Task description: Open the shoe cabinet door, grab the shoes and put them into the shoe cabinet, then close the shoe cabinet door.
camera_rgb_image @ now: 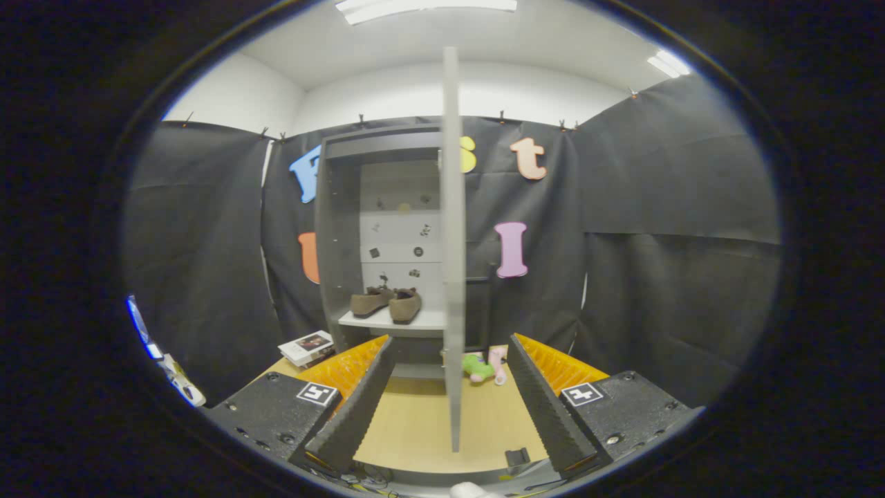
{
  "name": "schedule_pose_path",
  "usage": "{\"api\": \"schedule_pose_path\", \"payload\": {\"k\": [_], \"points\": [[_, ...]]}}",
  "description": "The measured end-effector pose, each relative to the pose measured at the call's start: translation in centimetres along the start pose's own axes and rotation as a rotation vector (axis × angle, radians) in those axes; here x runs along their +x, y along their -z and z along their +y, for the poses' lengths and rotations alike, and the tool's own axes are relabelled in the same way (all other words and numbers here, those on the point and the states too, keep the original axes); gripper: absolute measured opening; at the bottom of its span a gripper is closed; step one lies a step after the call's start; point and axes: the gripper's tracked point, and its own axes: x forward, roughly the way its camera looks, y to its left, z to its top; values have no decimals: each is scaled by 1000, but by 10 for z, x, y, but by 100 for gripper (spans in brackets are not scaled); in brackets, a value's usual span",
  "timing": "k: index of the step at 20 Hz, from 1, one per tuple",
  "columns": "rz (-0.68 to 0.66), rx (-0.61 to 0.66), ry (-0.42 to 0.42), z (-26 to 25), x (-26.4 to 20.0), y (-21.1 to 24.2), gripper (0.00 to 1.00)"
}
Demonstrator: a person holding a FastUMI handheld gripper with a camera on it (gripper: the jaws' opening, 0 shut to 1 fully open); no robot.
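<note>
Black cloth walled the booth, and the gripper (453, 401) hung with its jaws wide apart, holding nothing.

Between the ribbed fingers (359, 404) the thin grey cabinet door (452, 242) stood edge-on, swung fully open, its flat slab reaching down over the pale wooden table (415, 429) without touching either finger. Beyond them the shoe cabinet (387, 228) stood open, a tall grey box with a white back panel. A pair of brown, suede-looking shoes (388, 301) sat side by side on its pale shelf. Some books (306, 346) lay stacked left of the cabinet, and soft green and pink toys (484, 366) lay right of the door.
</note>
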Motion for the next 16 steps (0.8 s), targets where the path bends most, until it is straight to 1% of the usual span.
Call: {"api": "schedule_pose_path", "payload": {"k": [3,5,8,11,14,16], "points": [[-5,27,28,-47,17,-7,100],[-4,34,3,-65,36,-9,100],[2,26,-73,-75,72,-12,100],[27,5,-163,-68,103,-12,100],[40,-19,-268,-48,114,-10,100],[32,-55,-292,-45,117,-11,100]]}}
